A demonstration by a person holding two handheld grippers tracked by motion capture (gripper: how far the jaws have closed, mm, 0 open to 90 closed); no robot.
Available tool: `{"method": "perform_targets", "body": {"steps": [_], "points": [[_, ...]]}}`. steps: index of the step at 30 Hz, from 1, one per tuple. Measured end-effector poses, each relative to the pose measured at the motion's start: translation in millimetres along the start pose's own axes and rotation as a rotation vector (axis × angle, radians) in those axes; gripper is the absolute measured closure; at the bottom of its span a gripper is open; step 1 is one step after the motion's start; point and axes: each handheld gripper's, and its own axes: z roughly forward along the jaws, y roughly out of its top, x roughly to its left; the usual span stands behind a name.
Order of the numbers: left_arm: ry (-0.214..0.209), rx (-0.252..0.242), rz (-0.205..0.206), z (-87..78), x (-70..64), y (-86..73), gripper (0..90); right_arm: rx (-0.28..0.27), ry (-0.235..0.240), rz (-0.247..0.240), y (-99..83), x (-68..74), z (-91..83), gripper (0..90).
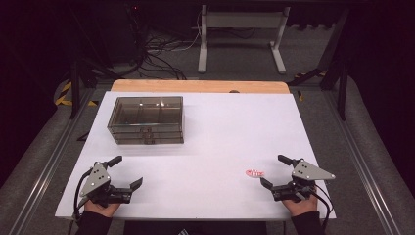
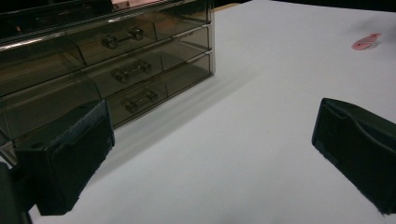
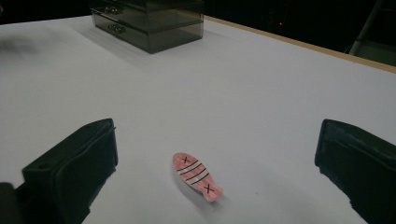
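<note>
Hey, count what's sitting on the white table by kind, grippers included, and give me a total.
Smoky clear drawer unit: 1
Pink clip with black stripes and crosses: 1
Hand-held grippers: 2, left gripper and right gripper, both with jaws apart
Total: 4

Dim room, dark all round, and the white table [image 1: 220,127] takes the light evenly from overhead; the smoked drawer box [image 1: 146,119] carries small glints on its lid and casts a soft shadow toward the near edge, while both gripper views look grainy with near jaws blurred
</note>
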Motion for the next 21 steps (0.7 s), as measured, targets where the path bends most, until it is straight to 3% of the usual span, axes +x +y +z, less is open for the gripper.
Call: {"method": "perform_targets", "body": {"steps": [9,16,21], "points": [[-0.03,0.023,0.04,2.9,-2.2,5.7,1.4,-0.012,0.012,0.005,-1.3,-1.9,-0.2,0.0],[-0.035,0.044,0.045,9.9,-1.2,13.1,4.1,-0.014,0.017,0.01,-1.6,-2.2,-0.1,0.0],[-0.061,0.062,0.044,16.2,2.4,17.0,4.8,-0.02,0.019,0.025,-1.9,-3.9,-1.1,0.0]]}}
